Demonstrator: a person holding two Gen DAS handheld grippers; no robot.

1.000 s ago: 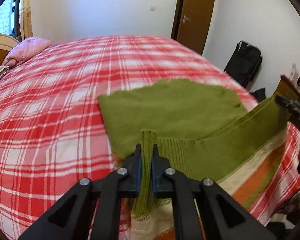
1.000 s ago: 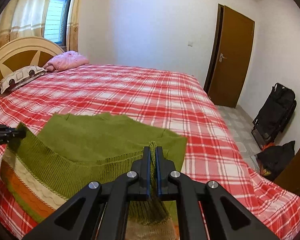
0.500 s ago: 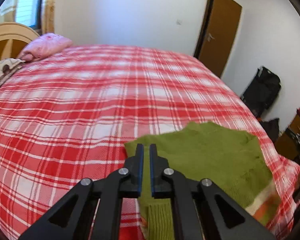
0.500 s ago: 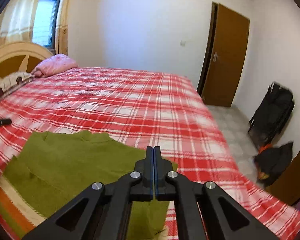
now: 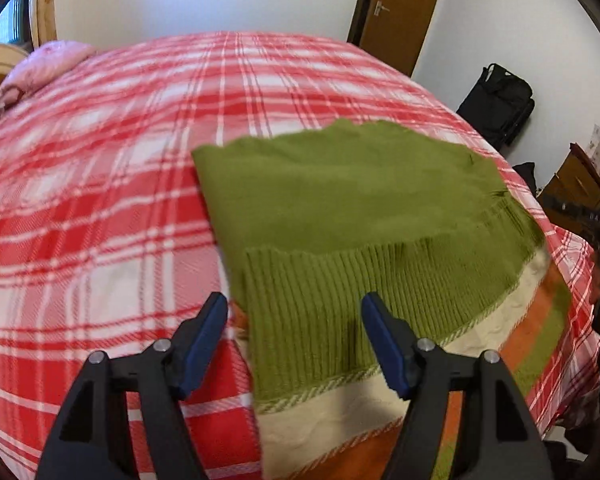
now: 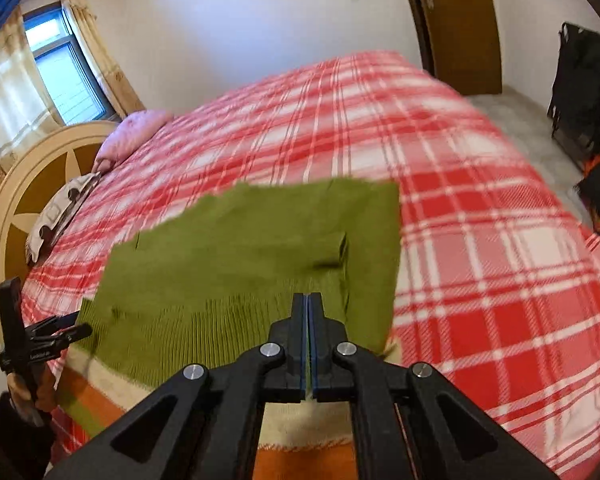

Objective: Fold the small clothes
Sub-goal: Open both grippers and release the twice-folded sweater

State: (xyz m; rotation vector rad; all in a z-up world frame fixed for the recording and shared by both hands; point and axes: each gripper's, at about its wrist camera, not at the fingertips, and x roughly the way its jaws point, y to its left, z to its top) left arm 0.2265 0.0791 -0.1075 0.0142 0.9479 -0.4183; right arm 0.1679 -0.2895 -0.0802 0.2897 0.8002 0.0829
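The bed [image 5: 100,184], covered in red and white plaid, fills both views, with a pink pillow [image 6: 134,136] at its head and a brown door [image 5: 400,8] beyond its far side. Near the bed's front edge lies the sweater [image 5: 340,208], spread flat, its green body toward the middle of the bed.

Half a second ago both grippers were raised and closed on the sweater's ribbed hem, carrying it forward over the body. Now the hem lies down on the bed, doubled over the cream and orange striped part. The left gripper [image 5: 296,344] has let go: its jaws stand wide open, one on each side of the hem's left corner, holding nothing. The right gripper [image 6: 308,344] has its jaws pressed together; a sliver of green shows between them, so it seems to pinch the hem's edge, though blur makes this hard to confirm. I judge that this fold is laid and being released, with the right side about to follow the left.

The sweater is a soft knit, olive green, with a ribbed band [image 5: 380,280] across the folded part. Below the band, cream, orange and green stripes [image 5: 512,332] show. A small tuck or pleat [image 6: 340,248] rises in the green cloth ahead of the right gripper, and the far edge looks wavy, not straight. It may need smoothing before the next fold.
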